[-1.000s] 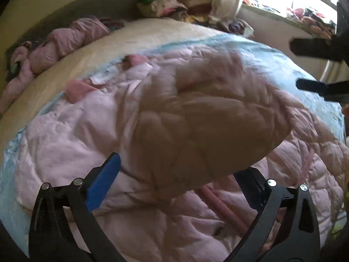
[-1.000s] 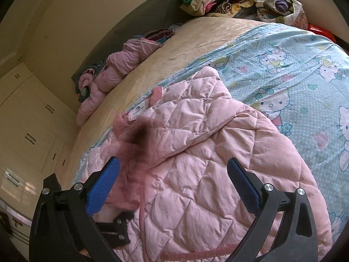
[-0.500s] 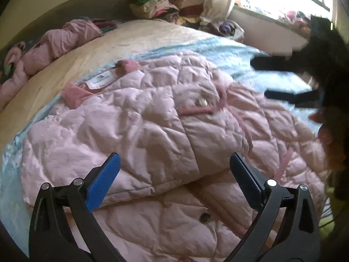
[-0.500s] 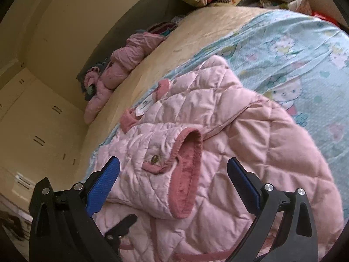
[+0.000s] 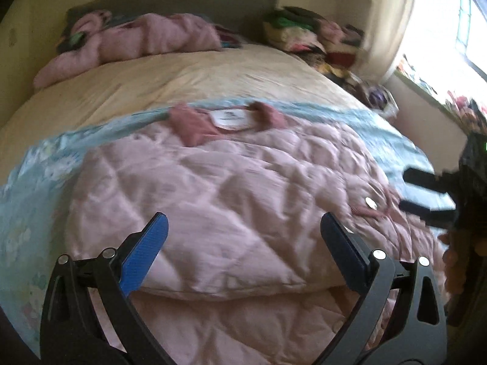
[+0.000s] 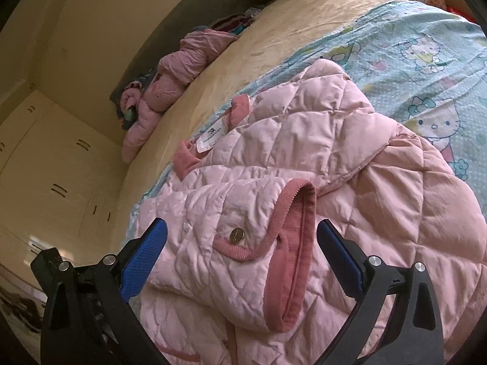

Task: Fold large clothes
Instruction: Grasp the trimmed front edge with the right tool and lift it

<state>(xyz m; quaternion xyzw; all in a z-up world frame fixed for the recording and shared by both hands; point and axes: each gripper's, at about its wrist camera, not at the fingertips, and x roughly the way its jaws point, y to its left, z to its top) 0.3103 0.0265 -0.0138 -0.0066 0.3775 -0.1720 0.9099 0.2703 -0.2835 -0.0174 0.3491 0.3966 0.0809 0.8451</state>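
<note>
Two grippers hover over a quilted pink puffer jacket (image 6: pixel 304 158) spread on the pale-blue cartoon-print bed sheet (image 6: pixel 426 48). At seven o'clock the left gripper (image 5: pixel 243 243) is spread wide, empty, above the folded-over panel. At five o'clock the right gripper (image 6: pixel 240 243) — likewise spread, holding nothing — frames the ribbed cuff (image 6: pixel 292 243) with its brass snap (image 6: pixel 237 234).

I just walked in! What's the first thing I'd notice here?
A big puffy pink quilted jacket sprawls across the bed, one sleeve with a dark pink cuff folded over its front. Under it lies a blue Hello Kitty sheet. Both grippers hover open above the jacket.
</note>
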